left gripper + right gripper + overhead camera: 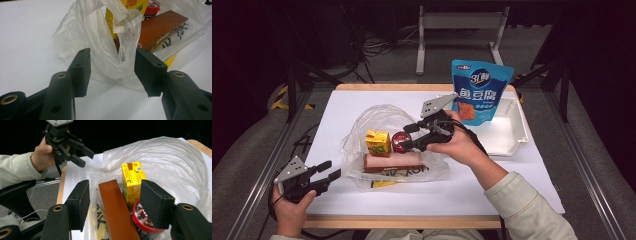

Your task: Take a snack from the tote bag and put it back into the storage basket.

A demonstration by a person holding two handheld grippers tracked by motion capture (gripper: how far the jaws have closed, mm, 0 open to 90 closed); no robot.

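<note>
Two grippers, both with jaws spread wide, nothing held. Left gripper near table's front-left corner, just short of thin crinkled clear bag. Right gripper hovers over bag's right side. In bag: yellow carton, round red-rimmed cup, long flat brown box; box print too blurred to read. Bare white table left of bag. Glossy blue pouch, marked "鱼豆腐", stands in white tray at back right.
</note>
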